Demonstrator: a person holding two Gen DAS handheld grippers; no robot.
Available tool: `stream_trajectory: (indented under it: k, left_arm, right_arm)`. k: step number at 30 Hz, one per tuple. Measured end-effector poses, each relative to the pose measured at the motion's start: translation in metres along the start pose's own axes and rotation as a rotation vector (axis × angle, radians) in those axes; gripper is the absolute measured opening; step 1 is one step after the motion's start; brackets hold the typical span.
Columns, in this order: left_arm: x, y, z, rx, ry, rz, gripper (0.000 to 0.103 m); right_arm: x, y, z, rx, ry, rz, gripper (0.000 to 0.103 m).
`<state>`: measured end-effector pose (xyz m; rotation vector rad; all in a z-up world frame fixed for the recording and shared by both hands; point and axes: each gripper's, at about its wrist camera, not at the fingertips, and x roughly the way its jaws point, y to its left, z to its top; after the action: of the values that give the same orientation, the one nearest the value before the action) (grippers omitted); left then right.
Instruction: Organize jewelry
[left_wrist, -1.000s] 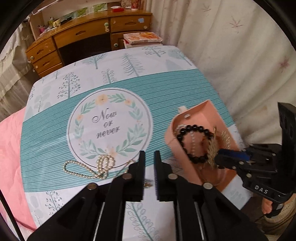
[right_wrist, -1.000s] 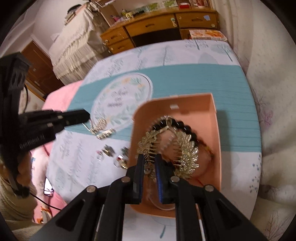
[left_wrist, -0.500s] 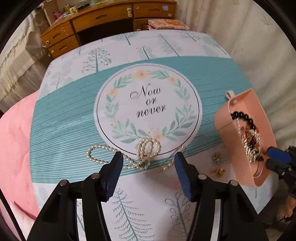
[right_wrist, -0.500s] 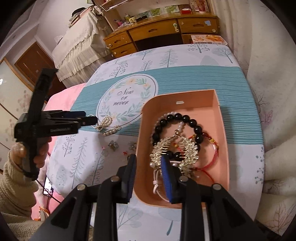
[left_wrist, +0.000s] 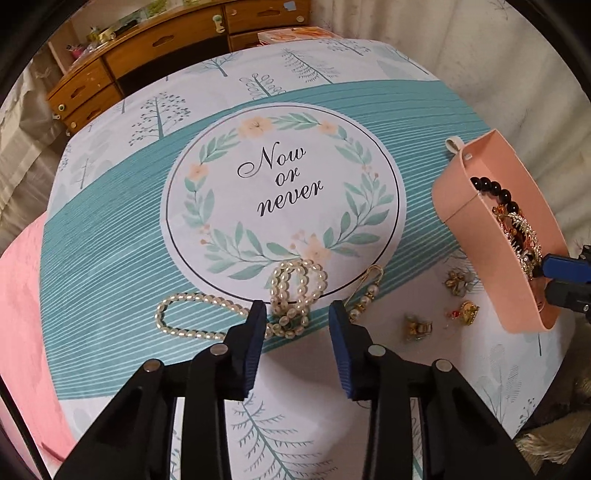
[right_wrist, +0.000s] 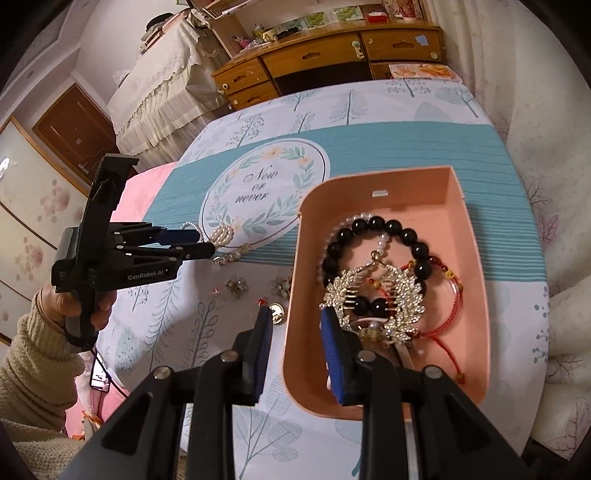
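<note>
A bundle of pearl strands (left_wrist: 295, 291) lies on the tree-print tablecloth (left_wrist: 295, 424), with a loop trailing left. My left gripper (left_wrist: 297, 314) hangs just over it. Its jaws are closing, the pearls sit between the tips, and the pads are not touching them. My right gripper (right_wrist: 295, 321) is open astride the left wall of the pink box (right_wrist: 461, 229), pressing on nothing. Inside the box lie a black bead bracelet (right_wrist: 373, 225), a gold leaf hair comb (right_wrist: 373, 295) and a red cord bracelet (right_wrist: 454, 295).
Small gold earrings (left_wrist: 458, 282) and a pearl clip (left_wrist: 365, 291) lie between the pearls and the box. A wooden desk (left_wrist: 166, 44) stands beyond the table, pink bedding (left_wrist: 18, 295) lies at the left and a curtain (left_wrist: 480, 55) hangs at the right. A hand in a cream sleeve (right_wrist: 37, 350) holds the left gripper.
My left gripper came down over the pearls, spread wide, then narrowed. My right gripper let go of the gold comb, which now lies in the box, and opened over the box wall.
</note>
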<state>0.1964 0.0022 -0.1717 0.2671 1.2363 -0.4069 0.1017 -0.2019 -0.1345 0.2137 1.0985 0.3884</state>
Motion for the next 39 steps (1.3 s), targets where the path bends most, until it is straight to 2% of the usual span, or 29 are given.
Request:
stream_trajectory:
  k: [5,8,9,12,14,19,25,32,39]
  left_arm:
    - [0.01,-0.003,0.001,0.021,0.015,0.008,0.028]
    - [0.01,0.0,0.002,0.009,0.007,0.001,0.02]
    - [0.01,0.002,0.004,-0.005,0.008,0.0,0.011]
    - [0.01,0.012,0.006,-0.056,0.014,-0.037,0.009]
    - [0.008,0.018,0.007,-0.091,0.005,-0.064,0.003]
    - [-0.008,0.032,0.006,-0.201,-0.028,-0.139,0.003]
    - [-0.049,0.025,0.011,-0.212,-0.107,-0.162,0.003]
    - [-0.111,-0.009,0.02,-0.175,-0.244,-0.191,0.003]
    - [-0.176,-0.052,0.034,-0.11,-0.397,-0.252,0.003]
  right_arm:
    - [0.008,-0.001,-0.002,0.01,0.015,-0.002,0.027]
    - [0.008,-0.003,-0.002,0.019,0.012,0.0,0.027]
    - [0.007,-0.004,-0.002,0.023,0.01,0.001,0.027]
    - [0.007,-0.007,-0.002,0.034,0.004,0.003,0.027]
    - [0.006,-0.008,-0.001,0.037,0.0,0.006,0.027]
    - [0.001,-0.008,-0.002,0.036,-0.018,0.01,0.027]
    - [-0.012,-0.007,-0.004,0.036,-0.055,0.017,0.027]
    - [-0.035,-0.007,-0.006,0.041,-0.125,0.009,0.027]
    - [-0.058,-0.011,-0.008,0.055,-0.194,0.007,0.027]
